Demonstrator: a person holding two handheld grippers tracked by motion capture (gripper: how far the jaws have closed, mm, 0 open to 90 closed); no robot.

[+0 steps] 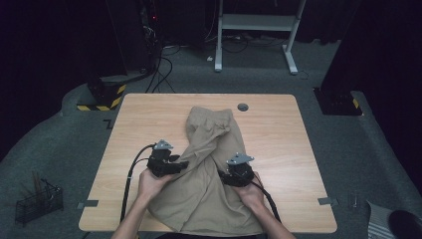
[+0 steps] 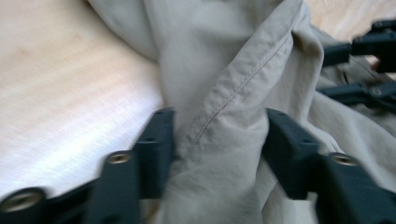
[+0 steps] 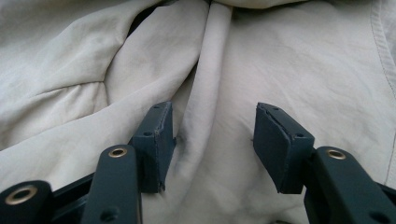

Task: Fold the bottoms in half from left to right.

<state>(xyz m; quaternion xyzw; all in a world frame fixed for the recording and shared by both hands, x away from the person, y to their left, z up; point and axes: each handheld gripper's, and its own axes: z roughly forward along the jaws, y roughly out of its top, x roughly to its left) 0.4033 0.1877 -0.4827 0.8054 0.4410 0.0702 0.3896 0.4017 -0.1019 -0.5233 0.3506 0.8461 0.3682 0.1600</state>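
A person's forearms enter at the near edge of a light wooden table (image 1: 134, 119), where a pair of beige trousers (image 1: 209, 184) lies spread and rumpled, its broad part draped over the near edge between the two hands and a narrower, twisted length running away toward the table's far side, ending just short of a small round grommet (image 1: 243, 107) in the tabletop. The left gripper (image 1: 175, 166) sits at the left edge of the cloth, its jaws pointing rightward onto the fabric; in the left gripper view a seamed fold of the trousers (image 2: 224, 107) bulges up between the two black jaws, which stand apart on either side of it, and the blur leaves it unclear whether the pads press on the cloth. The right gripper (image 1: 230, 175) rests on the trousers well inside their right edge, with its black cable trailing back past the hand; in the right gripper view its jaws are spread and released, hovering over a long soft ridge of cloth (image 3: 205, 93) without pinching it. On the grey carpet to the left of the table stands a small wire basket (image 1: 39, 201), and beyond the far edge a white desk frame (image 1: 256, 30).
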